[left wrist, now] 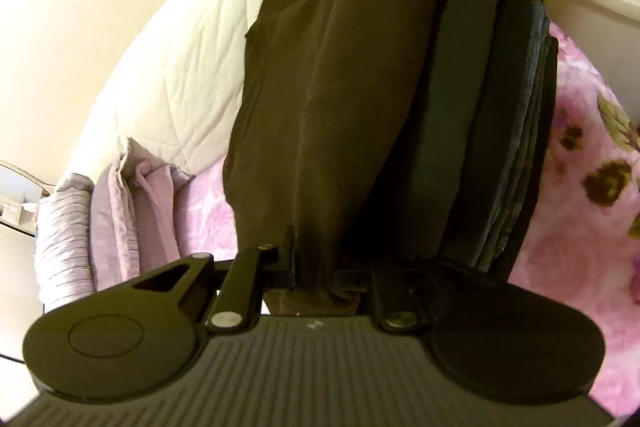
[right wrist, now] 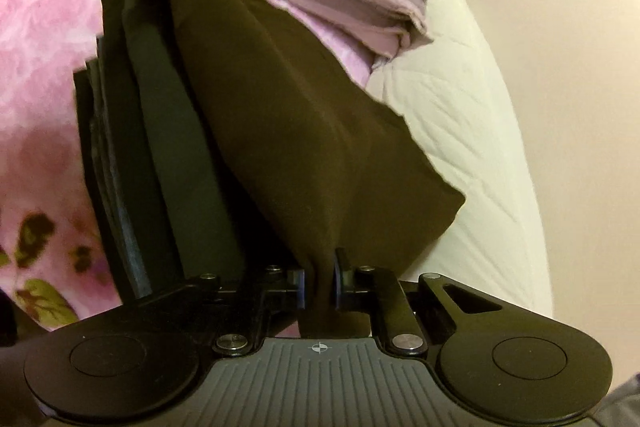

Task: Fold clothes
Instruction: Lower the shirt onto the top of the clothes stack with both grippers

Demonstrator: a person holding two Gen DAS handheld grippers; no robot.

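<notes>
Brown soft knit garment point(left wrist: 320, 99), limp and light, hangs pinched in our left hand-held gripper point(left wrist: 316, 273) and right hand-held gripper point(right wrist: 319, 283), so we grip edges.

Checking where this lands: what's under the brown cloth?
Under the brown cloth, a stack of dark folded clothes shows on the pink floral blanket. How far the stack runs beneath it is covered.
</notes>
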